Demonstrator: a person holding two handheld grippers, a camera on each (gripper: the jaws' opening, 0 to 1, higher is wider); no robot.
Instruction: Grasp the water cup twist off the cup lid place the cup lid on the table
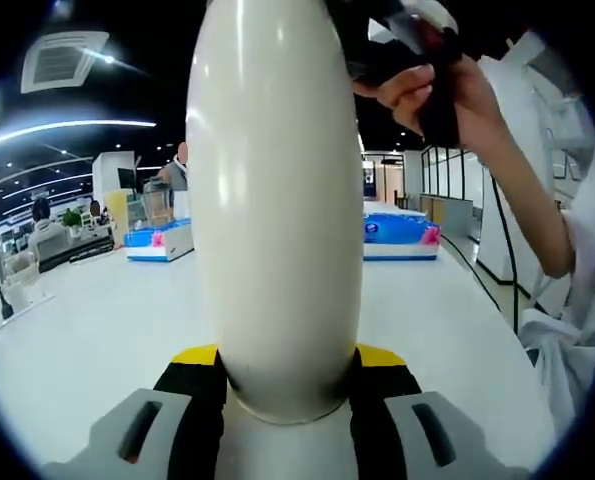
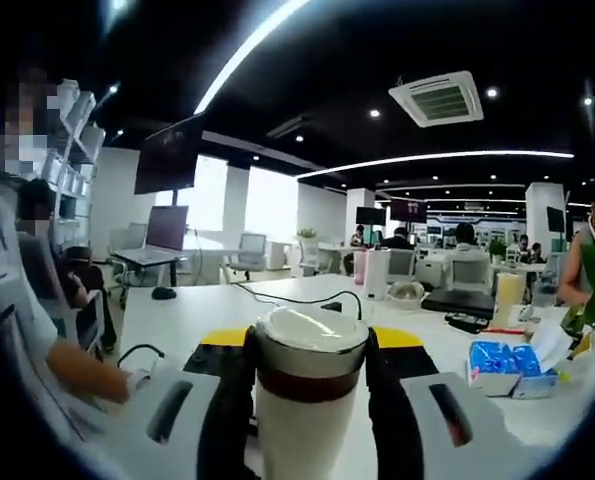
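**Water cup clamped by both grippers above an office table**

Office clutter sits well behind the work. In the left gripper view, 2 blue tissue packs [image 1: 159, 243] lie on the white table [image 1: 97, 330], and a person's hand [image 1: 427, 95] grips a dark handle at upper right. In the right gripper view, another blue tissue pack [image 2: 505, 362], a black cable [image 2: 307, 298] and a laptop [image 2: 462, 300] rest on the table.

The cream-bodied water cup [image 1: 275, 200] rises through the middle of the left gripper view, blocking much of the room. The left gripper [image 1: 287, 385] has its 2 jaws closed against the cup's rounded end. In the right gripper view, the right gripper [image 2: 309, 385] presses both jaws onto the cup's upper part, just below the cup lid [image 2: 310, 338], which is on the cup.
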